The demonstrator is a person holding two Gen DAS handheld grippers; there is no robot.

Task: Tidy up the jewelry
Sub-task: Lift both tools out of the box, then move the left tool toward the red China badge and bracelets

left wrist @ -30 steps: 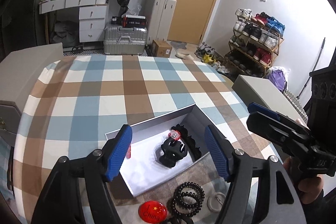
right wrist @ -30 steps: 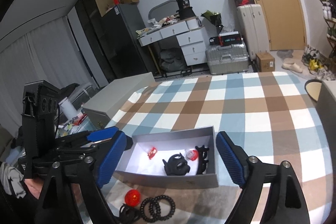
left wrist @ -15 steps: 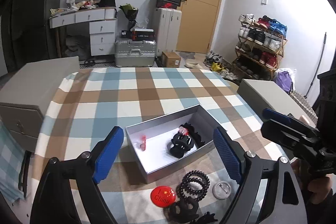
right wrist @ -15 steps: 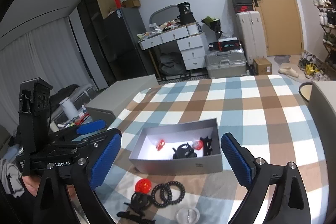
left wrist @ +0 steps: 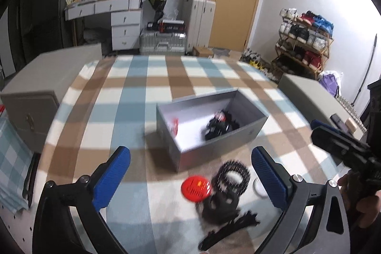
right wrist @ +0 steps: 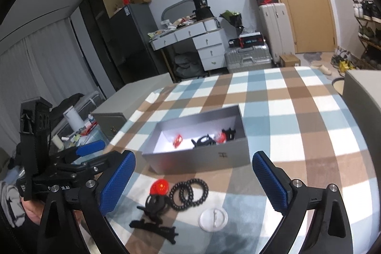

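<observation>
Left gripper (left wrist: 190, 173) stood wide apart at the bottom of its own view, nothing between the blue pads (left wrist: 112, 179); its jaws had just been opening. Right gripper (right wrist: 193, 179) likewise spread and empty, having just opened a little further.

Near, lower centre: loose pieces lay on the checked tablecloth (right wrist: 297, 116). The right view was sharp and showed a black hair clip (right wrist: 154, 227) at the bottom, a black claw clip (right wrist: 156, 202) above it touching a red round badge (right wrist: 160, 186), two black bead bracelets (right wrist: 189, 193) side by side, and a white round badge (right wrist: 213, 218) face down with its pin showing. The left view was blurred: the red badge (left wrist: 196, 188) showed yellow marks there, and the white badge was mostly hidden behind the right-hand finger.

Mid-frame: open grey box (right wrist: 197, 157), holding a red piece (right wrist: 177, 141) towards its left and black clips (right wrist: 204, 141) with a red item towards its right.

Far: the left view alone showed the shoe rack (left wrist: 304, 39) at upper right; the right view alone showed curtains (right wrist: 31, 63) at left.
</observation>
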